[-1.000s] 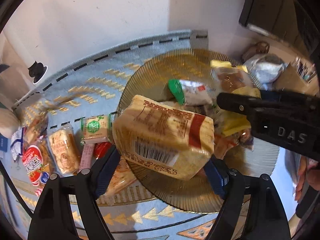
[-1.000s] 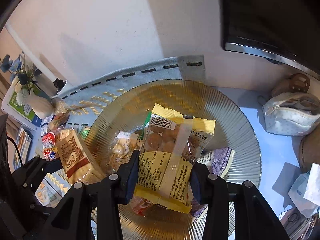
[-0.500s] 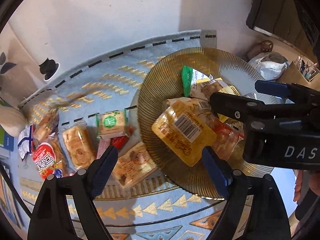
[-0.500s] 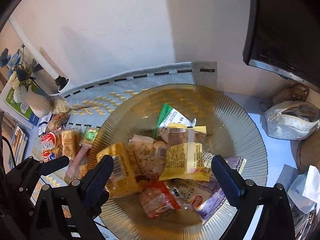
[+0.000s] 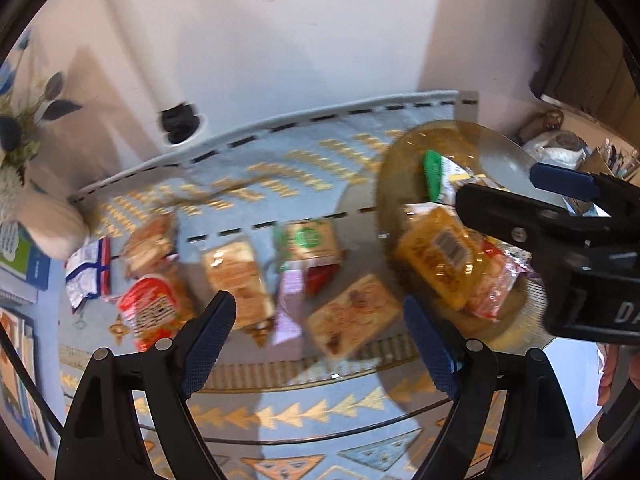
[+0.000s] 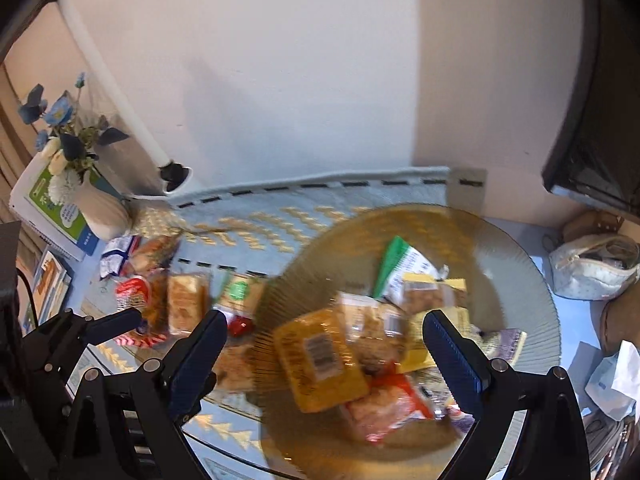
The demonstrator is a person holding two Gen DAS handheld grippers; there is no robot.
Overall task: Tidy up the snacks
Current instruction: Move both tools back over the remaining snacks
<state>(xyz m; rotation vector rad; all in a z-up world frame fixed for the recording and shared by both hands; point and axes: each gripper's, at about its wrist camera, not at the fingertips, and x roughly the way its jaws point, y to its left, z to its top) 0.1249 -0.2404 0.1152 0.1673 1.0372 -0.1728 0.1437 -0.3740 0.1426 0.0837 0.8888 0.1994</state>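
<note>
An amber ribbed glass plate (image 6: 532, 280) holds several snack packets, among them a yellow barcode packet (image 6: 320, 364), a green-and-white packet (image 6: 400, 268) and a red packet (image 6: 384, 408). The plate (image 5: 408, 148) also shows at the right of the left wrist view. Several loose snacks lie on the blue patterned mat (image 5: 280, 168) left of the plate, such as a tan packet (image 5: 352, 320) and a green-label packet (image 5: 310, 240). My left gripper (image 5: 320, 344) is open and empty above these loose snacks. My right gripper (image 6: 324, 360) is open and empty above the plate.
A white vase with blue flowers (image 6: 100, 208) and booklets (image 6: 56, 216) stand at the far left by the wall. A white pouch (image 6: 596, 268) and clutter lie right of the plate. A black object (image 6: 174, 172) sits at the mat's back edge. The right gripper's body (image 5: 560, 248) overhangs the plate.
Both grippers opened and dropped their packets onto the plate a second ago. Since then both have swung left, the left one now over the loose snacks on the mat.
</note>
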